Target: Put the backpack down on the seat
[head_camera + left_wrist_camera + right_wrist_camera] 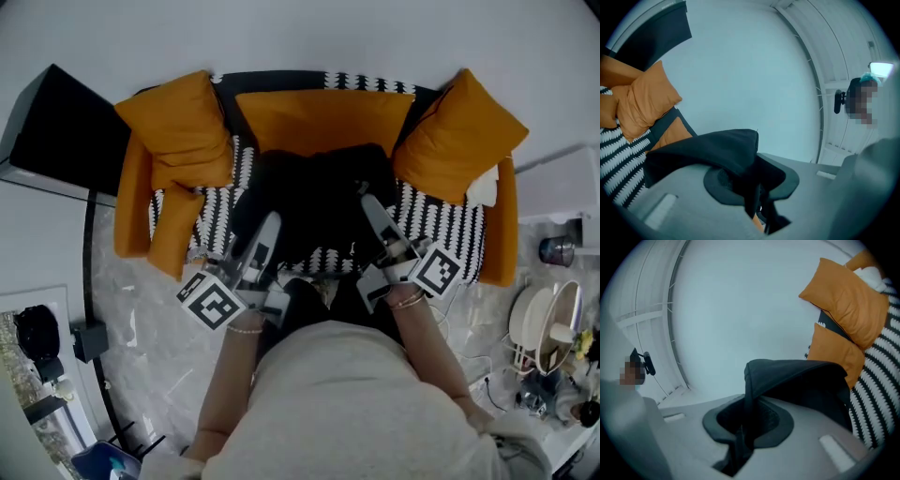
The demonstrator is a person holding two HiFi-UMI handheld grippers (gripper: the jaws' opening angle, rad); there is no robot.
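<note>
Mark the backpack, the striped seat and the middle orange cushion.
backpack (319,202), head view, middle of its black fabric.
striped seat (450,220), head view, bare cover beside the backpack.
middle orange cushion (323,117), head view, centre of its face.

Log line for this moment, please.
left gripper: shut on backpack | right gripper: shut on backpack | backpack: over sofa seat, contact unclear | release: not yet

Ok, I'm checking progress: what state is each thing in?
backpack: gripped at both sides, over the sofa seat; whether it rests there is unclear.
left gripper: shut on backpack fabric.
right gripper: shut on backpack fabric.
orange cushions: leaning in the back corners.
</note>
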